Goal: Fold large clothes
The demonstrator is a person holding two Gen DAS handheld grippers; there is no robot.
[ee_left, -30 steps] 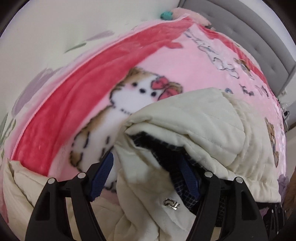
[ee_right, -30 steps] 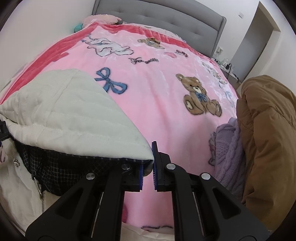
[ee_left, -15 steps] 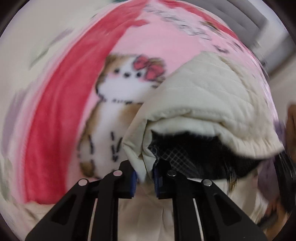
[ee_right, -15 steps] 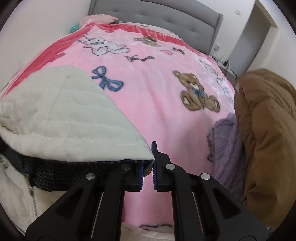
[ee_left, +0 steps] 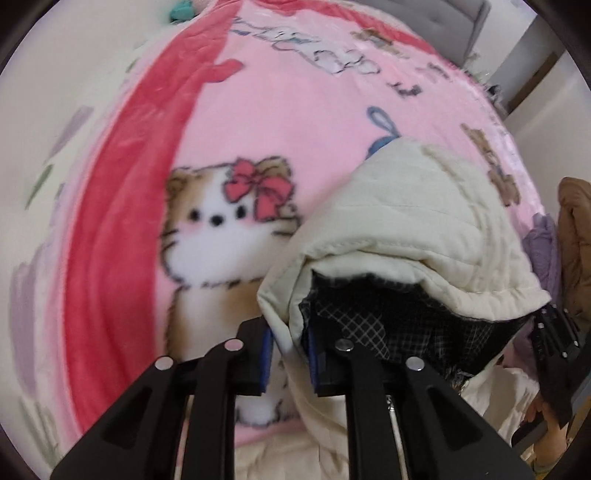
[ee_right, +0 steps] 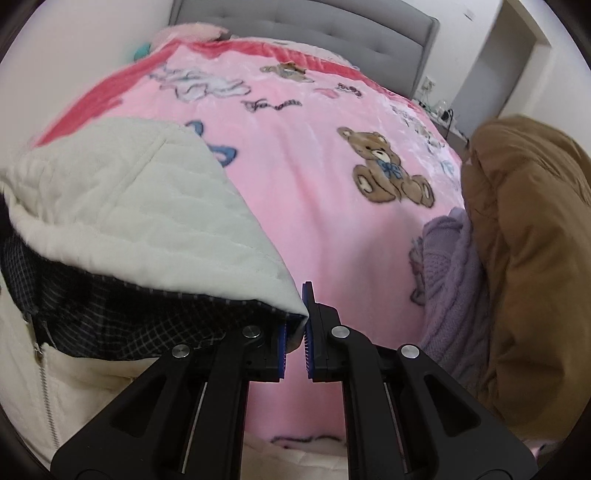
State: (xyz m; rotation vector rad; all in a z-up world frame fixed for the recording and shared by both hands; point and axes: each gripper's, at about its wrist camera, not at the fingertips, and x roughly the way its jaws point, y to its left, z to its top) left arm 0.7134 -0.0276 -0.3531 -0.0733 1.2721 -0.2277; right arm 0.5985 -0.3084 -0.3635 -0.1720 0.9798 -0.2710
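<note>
left gripper (ee_left: 289,360) | fingers pinch cream jacket (ee_left: 413,225) hem | above pink blanket (ee_left: 295,122)

Open pink blanket (ee_right: 314,206) stretched ahead toward the headboard (ee_right: 306,33); a brown coat (ee_right: 532,258) and purple knit (ee_right: 454,280) walled off the right side.

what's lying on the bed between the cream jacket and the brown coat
In the right wrist view, bare pink blanket separates the cream jacket from a lavender knit, which lies against the brown coat.
</note>
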